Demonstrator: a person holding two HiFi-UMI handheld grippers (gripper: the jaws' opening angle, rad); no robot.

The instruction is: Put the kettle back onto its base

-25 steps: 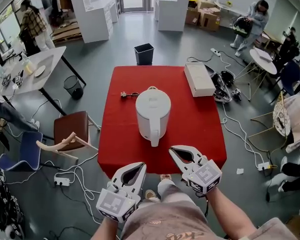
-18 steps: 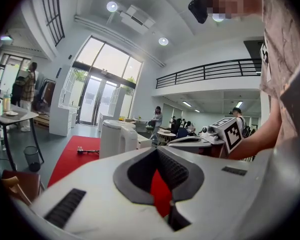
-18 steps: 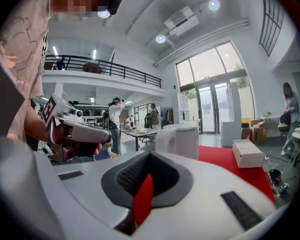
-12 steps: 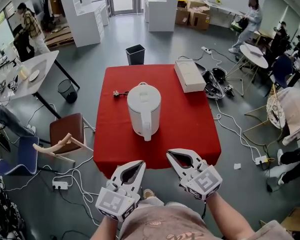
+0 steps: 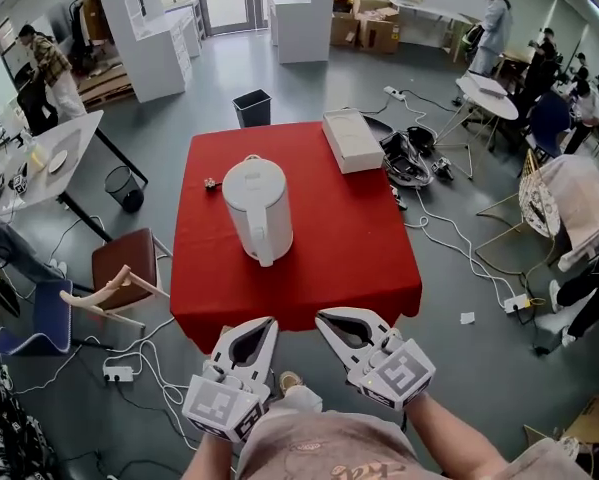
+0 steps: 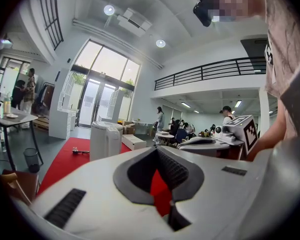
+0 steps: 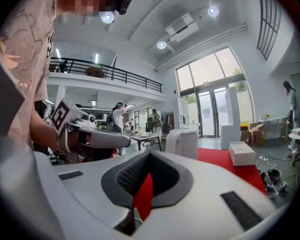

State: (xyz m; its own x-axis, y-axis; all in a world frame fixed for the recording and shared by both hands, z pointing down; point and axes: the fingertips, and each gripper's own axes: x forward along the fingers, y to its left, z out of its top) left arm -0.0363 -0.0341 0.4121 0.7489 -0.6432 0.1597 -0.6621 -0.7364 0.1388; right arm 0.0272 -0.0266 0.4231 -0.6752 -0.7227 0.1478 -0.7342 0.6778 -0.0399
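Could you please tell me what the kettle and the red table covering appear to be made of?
Kettle: probably plastic with a matte white finish; the body looks smooth, even and free of glare. Red table covering: likely cloth, matte; it hangs down over the edges.

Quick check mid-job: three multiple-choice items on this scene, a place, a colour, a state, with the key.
1. Where on the red-clothed table does the flat white rectangular box lie? A far right corner; B near left corner; C centre.
2. What colour is the tall plastic kettle? A black; B white; C blue.
3. The left gripper and right gripper are: A both shut, empty; B shut on the kettle; C wide open.
Key: 1A, the head view shows it there; 2B, its body is white; 3A, jaw tips meet with nothing between.
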